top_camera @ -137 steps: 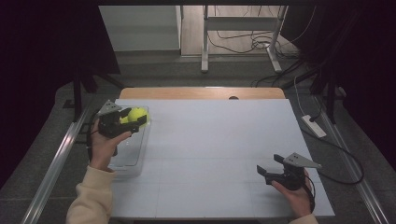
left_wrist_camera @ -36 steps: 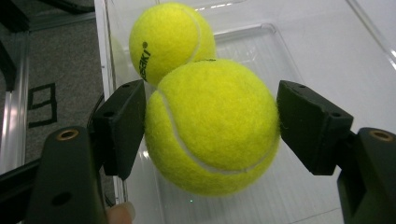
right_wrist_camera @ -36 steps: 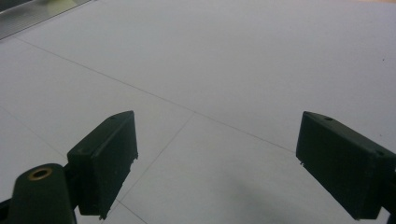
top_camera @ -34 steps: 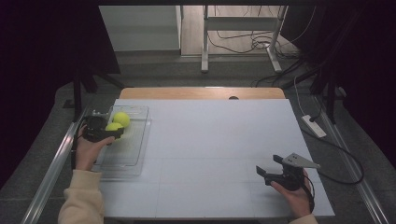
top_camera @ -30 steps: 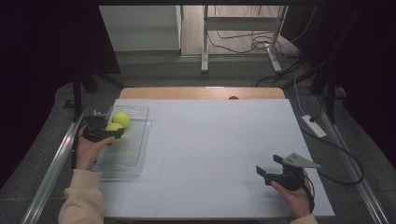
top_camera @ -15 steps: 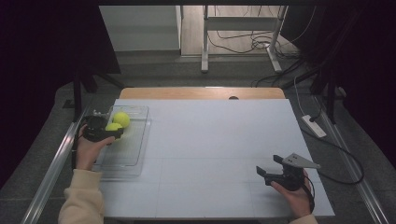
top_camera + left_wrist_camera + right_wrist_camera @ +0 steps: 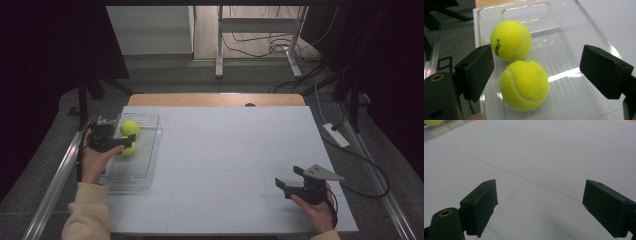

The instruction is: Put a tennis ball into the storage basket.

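Note:
Two yellow tennis balls lie touching in a clear plastic tray (image 7: 134,176) at the table's left. The far ball (image 7: 510,40) (image 7: 130,127) sits near the tray's handle end. The near ball (image 7: 524,85) (image 7: 129,149) rests on the tray floor between the jaws of my left gripper (image 7: 540,68) (image 7: 119,143). Those jaws have just been opening and stand apart from the ball on both sides. My right gripper (image 7: 539,207) (image 7: 289,183) hovers open over bare white table at the front right, with nothing between its jaws.
The white table top (image 7: 230,150) stretches between the two hands. A strip of wooden edge (image 7: 215,99) shows at the far side. Dark floor with cables and metal stand legs (image 7: 220,70) lies beyond. A corner of the tray (image 7: 446,126) appears in the right gripper view.
The left gripper came down from above the tray with a ball and set it beside the other ball. Its jaws have spread off the ball. The right hand has kept still.

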{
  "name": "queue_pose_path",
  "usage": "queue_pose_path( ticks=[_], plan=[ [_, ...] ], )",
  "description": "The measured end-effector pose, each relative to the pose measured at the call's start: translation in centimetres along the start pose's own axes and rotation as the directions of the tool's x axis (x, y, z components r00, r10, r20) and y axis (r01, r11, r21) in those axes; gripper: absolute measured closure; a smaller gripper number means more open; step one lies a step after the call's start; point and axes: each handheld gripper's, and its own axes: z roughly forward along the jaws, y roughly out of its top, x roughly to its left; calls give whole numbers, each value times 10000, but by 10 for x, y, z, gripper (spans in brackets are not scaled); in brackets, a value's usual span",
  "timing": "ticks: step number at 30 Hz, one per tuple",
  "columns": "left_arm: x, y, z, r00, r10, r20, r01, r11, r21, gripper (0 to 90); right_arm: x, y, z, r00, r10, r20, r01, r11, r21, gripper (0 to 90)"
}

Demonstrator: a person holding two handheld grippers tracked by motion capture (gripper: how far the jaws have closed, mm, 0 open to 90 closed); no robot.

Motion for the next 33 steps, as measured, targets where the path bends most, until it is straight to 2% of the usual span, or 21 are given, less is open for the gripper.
queue_pose_path(
  ticks=[4,12,15,17,20,24,25,29,33],
  plan=[
    [-5,0,-4,9980,81,634,-61,9994,-327,133,0,0,0,10000,-9,-5,9,10000,2,126],
    [-9,0,-11,9918,161,1265,-61,9968,-792,137,-1,0,0,10000,9,-7,-9,10000,-16,126],
    [-13,0,-14,9864,277,1620,-121,9952,-967,138,-2,0,1,10000,36,-12,-36,10000,-21,126],
    [-15,0,-15,9853,299,1681,-134,9950,-989,137,-3,0,1,10000,59,3,-59,10000,-41,126],
    [-20,-1,-17,9801,494,1921,-291,9938,-1070,137,-4,0,1,9999,146,-58,-146,9999,-65,126],
    [-23,-1,-19,9730,493,2255,-211,9918,-1259,138,-4,0,1,9998,175,-118,-176,9998,-92,126],
    [-23,-1,-19,9730,493,2255,-211,9918,-1259,138,-4,0,1,9998,175,-118,-176,9998,-92,126],
    [-30,-4,-21,9630,531,2641,-170,9904,-1371,138,-4,-1,0,9998,151,-154,-152,9998,-84,126],
    [-38,-7,-22,9585,669,2772,-304,9905,-1340,134,-4,-1,0,9997,163,-190,-165,9998,-98,126]
  ],
)
